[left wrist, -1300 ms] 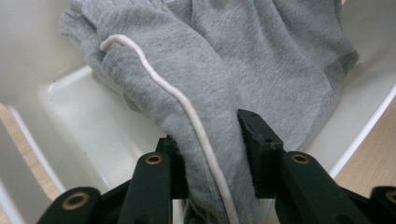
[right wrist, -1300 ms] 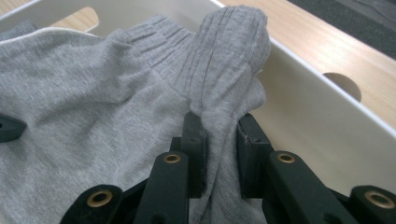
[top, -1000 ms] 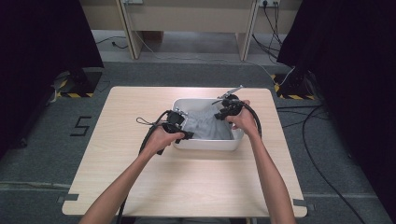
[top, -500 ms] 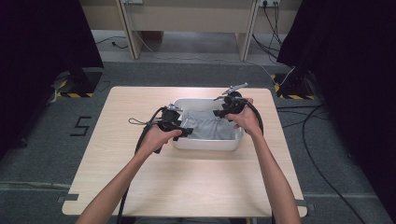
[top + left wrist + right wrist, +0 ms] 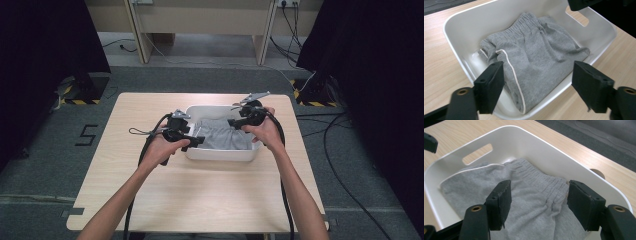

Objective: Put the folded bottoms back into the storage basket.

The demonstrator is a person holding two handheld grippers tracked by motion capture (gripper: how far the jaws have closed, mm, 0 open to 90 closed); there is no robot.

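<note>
A white plastic tub (image 5: 220, 155) stands mid-table with folded grey shorts (image 5: 223, 135) lying inside it. In the left gripper view the shorts (image 5: 536, 55) show a white piping line and a ribbed waistband toward the far wall. My left gripper (image 5: 196, 141) hovers at the tub's left rim, open (image 5: 540, 87), with nothing between its jaws. At the back right corner of the tub my right gripper (image 5: 233, 122) stands open (image 5: 541, 203) just above the waistband of the shorts (image 5: 524, 195), apart from the cloth.
The tub has a handle slot in each end wall (image 5: 477, 153). Bare wooden table (image 5: 200, 195) surrounds the tub. Cables trail from both grippers along the person's forearms. A round hole (image 5: 597, 173) in the tabletop lies past the tub.
My left gripper has drawn back a little from over the shorts toward the tub's left rim. The right gripper has barely shifted. The shorts lie as before.
</note>
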